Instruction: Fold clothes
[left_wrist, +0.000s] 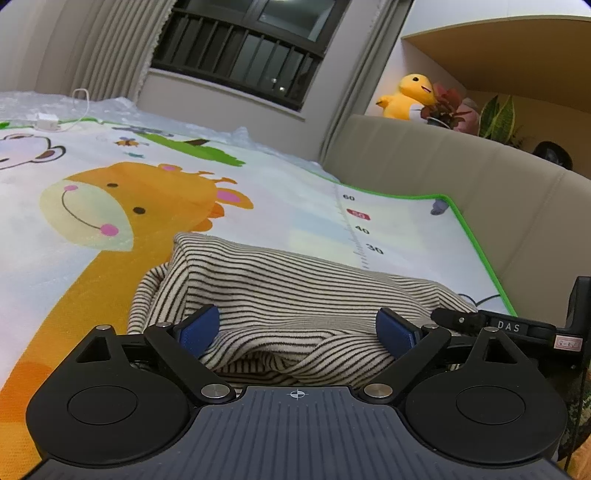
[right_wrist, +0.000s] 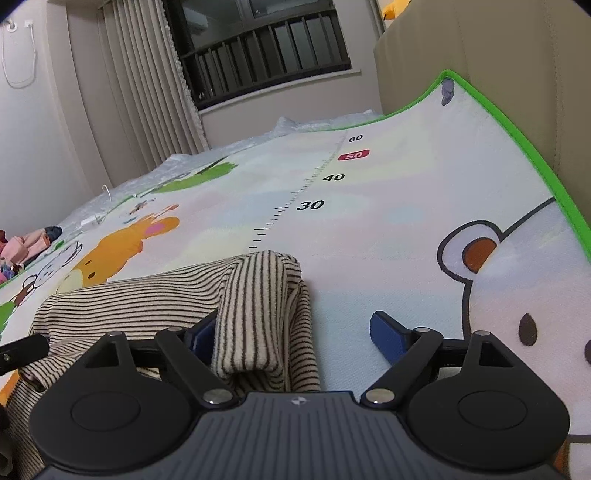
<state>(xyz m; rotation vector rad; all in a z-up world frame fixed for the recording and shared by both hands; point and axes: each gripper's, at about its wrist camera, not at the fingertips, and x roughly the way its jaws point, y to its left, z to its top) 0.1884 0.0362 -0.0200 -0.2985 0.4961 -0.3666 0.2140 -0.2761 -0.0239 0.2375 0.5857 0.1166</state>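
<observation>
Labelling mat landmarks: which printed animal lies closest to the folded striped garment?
The orange giraffe: the striped garment overlaps its neck. The monkey and bear lie apart from it.

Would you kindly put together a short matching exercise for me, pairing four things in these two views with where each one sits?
Things:
1. striped garment
2. yellow plush toy
3. printed giraffe
4. pile of pink clothes

Places:
A. on the ledge behind the beige headboard, beside the plants
B. at the far left edge of the play mat, in the right wrist view
C. bunched on the mat, right in front of both grippers
D. on the mat's surface, beyond the garment in the left wrist view

Pairs: 1-C, 2-A, 3-D, 4-B
</observation>
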